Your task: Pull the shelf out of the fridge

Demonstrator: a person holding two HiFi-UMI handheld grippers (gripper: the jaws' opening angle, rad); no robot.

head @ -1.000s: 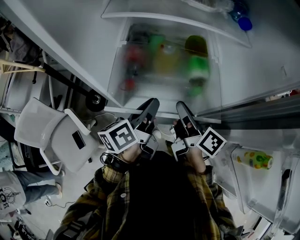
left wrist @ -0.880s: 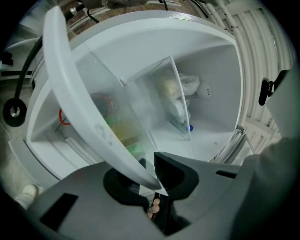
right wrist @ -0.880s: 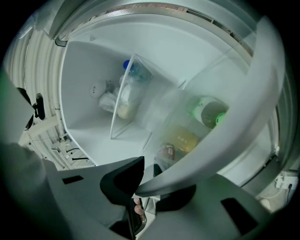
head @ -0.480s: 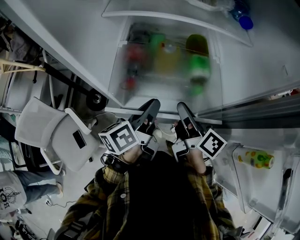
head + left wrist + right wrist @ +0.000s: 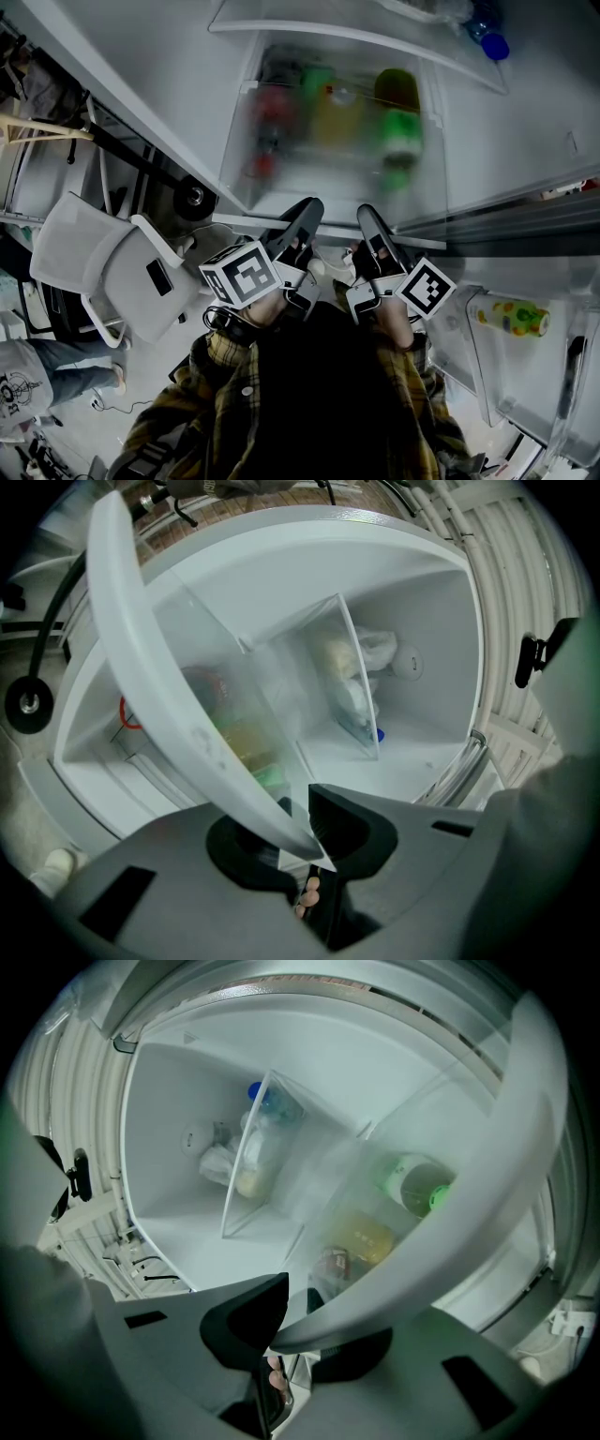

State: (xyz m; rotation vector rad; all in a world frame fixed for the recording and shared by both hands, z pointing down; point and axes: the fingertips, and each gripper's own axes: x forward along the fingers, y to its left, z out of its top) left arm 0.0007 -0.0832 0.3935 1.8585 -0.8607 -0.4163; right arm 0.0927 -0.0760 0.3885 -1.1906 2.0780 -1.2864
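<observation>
The left tool (image 5: pixel 302 825) has its jaws drawn close around the white front rim (image 5: pixel 169 691) of the shelf (image 5: pixel 323 159), with the rim's edge pinched between the pads. The right tool (image 5: pixel 289 1324) grips the same rim in the same way, just beside it. In the head view the two tools sit side by side near the middle of the rim, both pointing level into the fridge (image 5: pixel 525 141). The rim's long axis runs crosswise in front of the person, and the frosted shelf panel reaches straight away from the tools into the cabinet. Neither hand is nearer, since both are already on the shelf, so the pull looks like a straight, even draw back towards the body, keeping the rim square so the shelf does not jam in its side runners. Through the frosted panel a green bottle (image 5: pixel 400 131) and some red and yellow items show blurred, seemingly below the shelf. Above it is another white shelf edge, with a blue-capped bottle (image 5: pixel 489 41) on it. To the right the open door's bin holds a yellow patterned bottle (image 5: pixel 511 319). To the left a white chair (image 5: pixel 98 267) stands on the floor close to the person, so there is little room on that side.
</observation>
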